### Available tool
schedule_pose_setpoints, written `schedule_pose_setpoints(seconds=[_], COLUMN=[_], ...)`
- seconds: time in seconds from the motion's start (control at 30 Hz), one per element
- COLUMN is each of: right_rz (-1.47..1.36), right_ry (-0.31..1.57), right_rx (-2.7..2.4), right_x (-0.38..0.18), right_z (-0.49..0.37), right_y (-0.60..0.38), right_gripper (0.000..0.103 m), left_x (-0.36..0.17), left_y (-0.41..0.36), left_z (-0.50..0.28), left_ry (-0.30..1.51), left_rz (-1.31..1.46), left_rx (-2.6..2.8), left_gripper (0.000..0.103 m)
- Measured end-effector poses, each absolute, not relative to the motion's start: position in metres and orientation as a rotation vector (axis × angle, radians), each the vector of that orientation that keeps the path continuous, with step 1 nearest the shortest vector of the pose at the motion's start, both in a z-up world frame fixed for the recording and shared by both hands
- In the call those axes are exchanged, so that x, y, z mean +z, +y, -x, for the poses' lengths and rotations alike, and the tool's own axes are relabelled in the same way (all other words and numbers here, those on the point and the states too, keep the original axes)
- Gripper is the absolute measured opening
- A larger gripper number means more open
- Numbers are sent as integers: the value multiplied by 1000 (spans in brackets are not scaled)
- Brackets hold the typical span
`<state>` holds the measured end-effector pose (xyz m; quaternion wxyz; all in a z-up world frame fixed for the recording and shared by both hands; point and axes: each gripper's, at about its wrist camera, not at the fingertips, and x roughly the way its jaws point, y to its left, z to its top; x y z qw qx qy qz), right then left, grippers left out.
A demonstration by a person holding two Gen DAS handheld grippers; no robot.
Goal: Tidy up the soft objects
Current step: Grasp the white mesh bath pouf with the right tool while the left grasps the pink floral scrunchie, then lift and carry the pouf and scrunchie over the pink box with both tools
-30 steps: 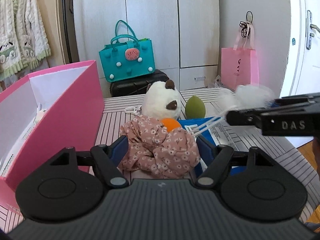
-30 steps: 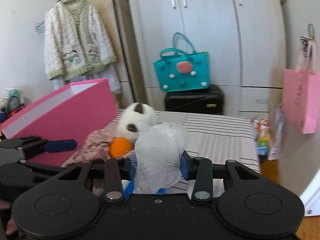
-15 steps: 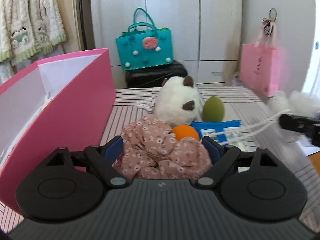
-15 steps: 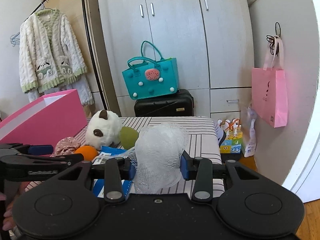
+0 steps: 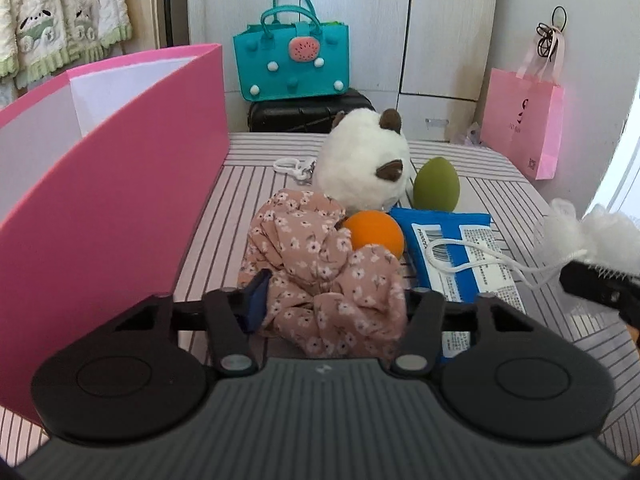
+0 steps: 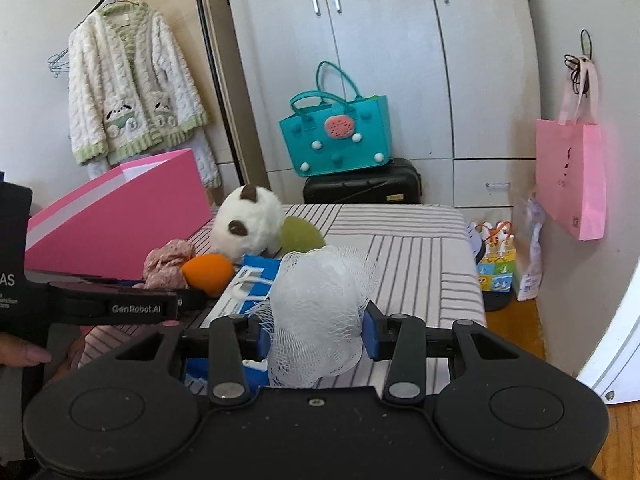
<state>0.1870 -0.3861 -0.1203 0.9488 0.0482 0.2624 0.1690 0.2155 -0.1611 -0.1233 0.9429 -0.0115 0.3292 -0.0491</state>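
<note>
Since the earlier frames, the left gripper (image 5: 332,300) has come down and in over the floral scrunchie (image 5: 320,268), and its jaws have just been closing, with the pink cloth bunched between them; the left blue pad (image 5: 256,300) presses the fabric, while the right pad is hidden behind the folds. At lower centre of the right wrist view, the right gripper (image 6: 316,332) grips the white mesh bath puff (image 6: 320,312), pads squeezing both sides, its cord trailing left over the blue packet (image 5: 452,248)

Everything sits on the striped table (image 5: 460,160): the orange ball (image 5: 374,232) touches the scrunchie at centre frame, the white plush (image 5: 364,168) and green sponge (image 5: 436,184) lie just behind, and the pink box (image 5: 112,184) fills the left side

Risks from here, as I judge them: soft cloth compresses, so a shallow pinch may catch only one fold and slip off on lifting (the grip looks off-centre). Raising the scrunchie may nudge the ball, which could roll off. That loose cord may snag on the packet or the left gripper as both hands move toward the box
</note>
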Motion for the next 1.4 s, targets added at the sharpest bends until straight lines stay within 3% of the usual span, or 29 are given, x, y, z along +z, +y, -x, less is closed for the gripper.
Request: schedule_pose_setpoints(seconds=[0.07, 0.17, 0.73, 1.1, 1.4], right_rz=[-101, -103, -198, -164, -236], right_ry=[543, 562, 619, 644, 772], right_rx=[350, 348, 282, 329, 430], right_x=[-121, -123, -130, -112, -111], right_z=[-186, -185, -172, -155, -150], right_y=[-384, -381, -377, -365, -353], right_gripper=[48, 48, 47, 47, 47], left_x=[-122, -121, -114, -107, -95], left_y=[-161, -153, -134, -127, -113], left_z=[-213, -209, -181, -165, -153], left_ry=[665, 651, 651, 726, 825], left_rz=[11, 45, 109, 126, 86], left_rx=[-108, -96, -191, -332, -491], left_gripper=[27, 20, 19, 19, 19])
